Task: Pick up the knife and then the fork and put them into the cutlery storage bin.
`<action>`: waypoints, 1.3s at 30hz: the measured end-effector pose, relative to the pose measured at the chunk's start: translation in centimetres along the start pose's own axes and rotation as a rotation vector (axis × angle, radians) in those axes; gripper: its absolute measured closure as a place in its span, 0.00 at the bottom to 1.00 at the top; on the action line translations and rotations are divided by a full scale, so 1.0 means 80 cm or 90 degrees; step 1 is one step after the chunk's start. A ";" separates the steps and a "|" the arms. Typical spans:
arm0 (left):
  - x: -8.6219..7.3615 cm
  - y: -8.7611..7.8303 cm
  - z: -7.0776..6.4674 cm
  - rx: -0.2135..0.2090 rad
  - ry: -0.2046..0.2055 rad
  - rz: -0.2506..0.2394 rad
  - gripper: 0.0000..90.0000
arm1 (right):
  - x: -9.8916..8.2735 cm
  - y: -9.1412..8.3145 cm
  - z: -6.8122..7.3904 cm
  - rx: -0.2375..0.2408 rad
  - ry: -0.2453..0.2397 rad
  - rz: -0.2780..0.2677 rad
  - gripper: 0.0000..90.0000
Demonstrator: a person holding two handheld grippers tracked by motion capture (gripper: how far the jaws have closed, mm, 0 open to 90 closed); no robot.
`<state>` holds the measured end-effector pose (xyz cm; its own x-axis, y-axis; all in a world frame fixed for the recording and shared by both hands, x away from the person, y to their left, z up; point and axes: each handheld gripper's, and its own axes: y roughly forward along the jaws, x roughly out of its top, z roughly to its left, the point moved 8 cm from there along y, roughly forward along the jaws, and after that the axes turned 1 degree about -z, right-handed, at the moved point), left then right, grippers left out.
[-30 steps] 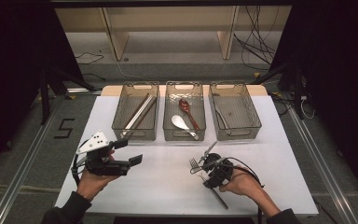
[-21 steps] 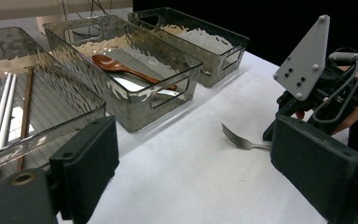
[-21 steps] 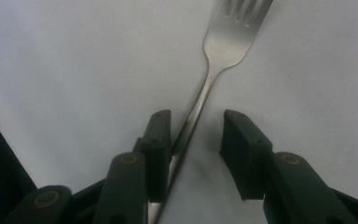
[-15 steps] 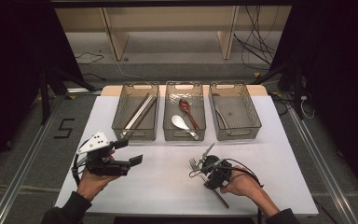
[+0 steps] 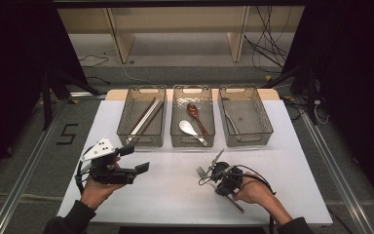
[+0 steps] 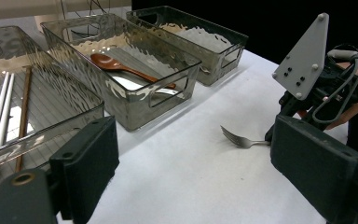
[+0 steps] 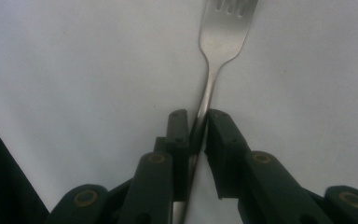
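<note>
On the left of the white table (image 5: 175,195), the left tool (image 5: 137,159) rests in the person's left hand (image 5: 95,191), lying level above the tabletop and pointing toward the right. Its two black jaws stand well apart with nothing between them; in the left gripper view they frame the bare table surface.

Beyond it, along the far edge, three clear bins stand side by side. The left bin (image 5: 124,127) holds several chopsticks (image 5: 145,118), some pale and some brown, lying lengthwise. The middle bin (image 5: 176,140) holds a brown spoon (image 5: 194,113) and a white spoon (image 5: 189,128) just beside it. The right bin (image 5: 264,123) holds a thin piece of metal cutlery (image 5: 232,121) near its left wall; what kind it is cannot be told.

In front of the middle and right bins, toward the near right of the table, a metal fork (image 5: 203,172) lies on the surface with its tines pointing left. The right tool (image 5: 213,174), held in the person's right hand (image 5: 253,192), is down at the table over the fork. Its jaws have just been closing, and in the right gripper view they sit together on the fork's (image 7: 227,28) neck, one pad (image 7: 177,135) against each side of the handle, with the tines reaching out ahead of them. A cable (image 5: 260,176) loops from this tool over the hand.
</note>
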<state>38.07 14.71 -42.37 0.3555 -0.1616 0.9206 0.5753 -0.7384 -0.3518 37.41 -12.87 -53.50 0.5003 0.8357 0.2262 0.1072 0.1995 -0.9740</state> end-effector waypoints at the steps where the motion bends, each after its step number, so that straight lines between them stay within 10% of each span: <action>1: 0.000 0.000 0.000 0.000 -0.002 -0.002 0.16 | 0.000 0.000 0.000 -0.001 -0.002 0.001 0.89; 26: 0.001 0.000 0.000 0.000 -0.001 -0.002 0.16 | 0.000 -0.005 -0.002 -0.010 -0.015 -0.007 0.95; 39: 0.001 0.000 -0.001 0.001 -0.001 -0.004 0.16 | 0.003 -0.023 -0.010 0.014 0.029 -0.054 0.95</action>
<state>38.07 14.66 -42.30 0.3536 -0.1555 0.9224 0.5781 -0.7389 -0.3462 38.03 -13.43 -51.66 0.5283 0.7917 0.3069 0.1316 0.2807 -0.9507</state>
